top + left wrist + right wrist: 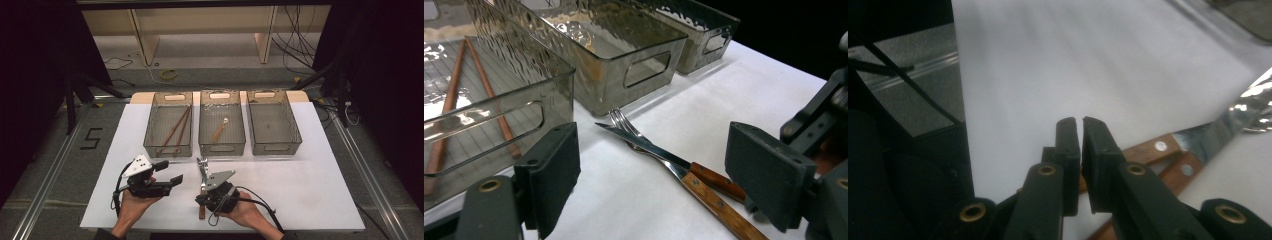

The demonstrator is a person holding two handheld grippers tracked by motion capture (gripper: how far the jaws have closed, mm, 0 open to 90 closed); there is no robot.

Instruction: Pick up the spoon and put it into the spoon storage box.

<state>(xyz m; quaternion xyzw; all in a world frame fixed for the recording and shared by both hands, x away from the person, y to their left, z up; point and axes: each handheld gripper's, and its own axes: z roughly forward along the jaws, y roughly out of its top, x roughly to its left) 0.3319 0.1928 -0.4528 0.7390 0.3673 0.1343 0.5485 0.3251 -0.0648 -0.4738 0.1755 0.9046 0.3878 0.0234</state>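
1. The right tool (1080, 125) sits at the near edge of the white worktop (300, 170), held in the person's right hand (245, 210). Its jaws are closed together with nothing visibly between the pads.
2. Just beneath and beside that tool lie a knife (704, 192) and a fork (634, 135), both with wooden handles, one resting on the other. In the right gripper view the handles pass under the jaw tips; whether the jaws touch them I cannot tell.
3. The left tool (170, 172) is held in the left hand (132, 205), a little left of the cutlery, its jaws standing wide apart and empty, pointed toward the knife and fork.
4. Farther back stand three clear bins in a row. The left bin (168, 145) holds a pair of chopsticks (176, 131).
5. The middle bin (222, 147) holds a wooden-handled utensil (219, 131).
6. The right bin (274, 145) stands beside it.
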